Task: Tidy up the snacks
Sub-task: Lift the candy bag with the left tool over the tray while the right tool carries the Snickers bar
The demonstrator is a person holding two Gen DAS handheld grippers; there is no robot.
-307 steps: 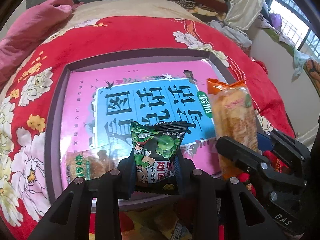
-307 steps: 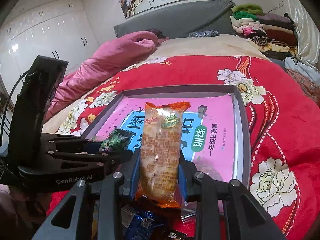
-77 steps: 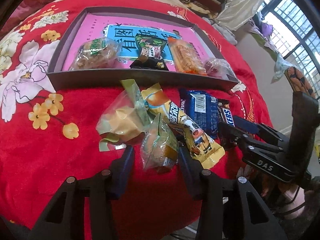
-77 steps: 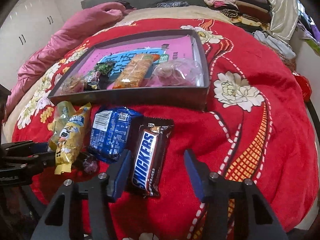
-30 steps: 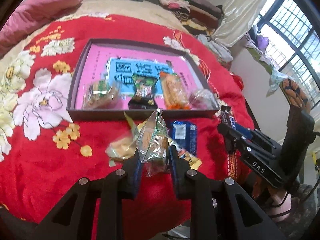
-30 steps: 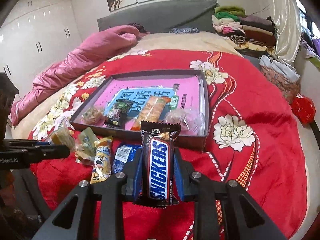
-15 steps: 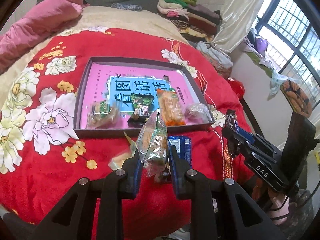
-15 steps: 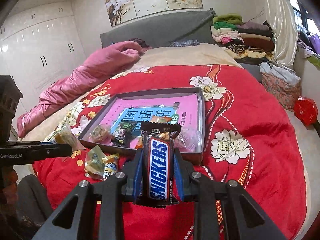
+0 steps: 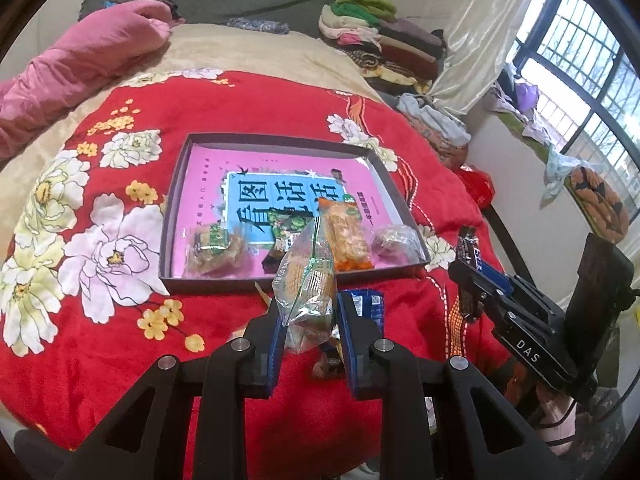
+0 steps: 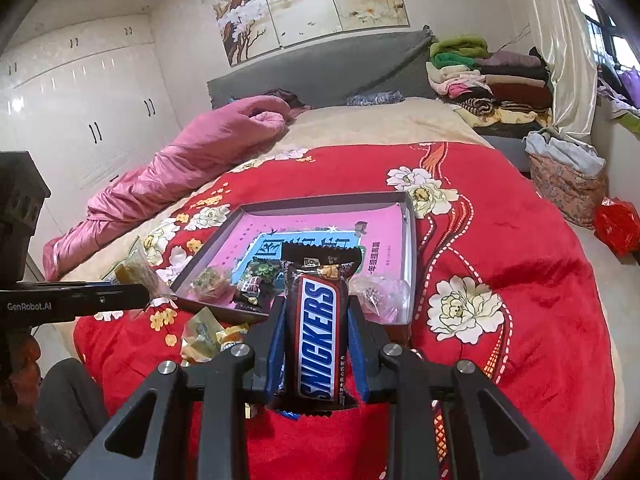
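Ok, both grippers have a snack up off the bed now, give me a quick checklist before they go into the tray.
1. Left gripper grip: shut on the clear biscuit packet, which stands upright between the fingers. Ok.
2. Right gripper grip: shut on the Snickers bar, held lengthwise. Ok.
3. Tray space: four snacks sit in a row along the near wall; the far part over the pink book cover is bare. Ok.
4. Path to the tray: both packets are above the red blanket, nothing between them and the tray. Ok.
5. Grippers apart from each other: ok.
6. Loose snacks left on the blanket, such as the blue packet: not ok, more to collect.
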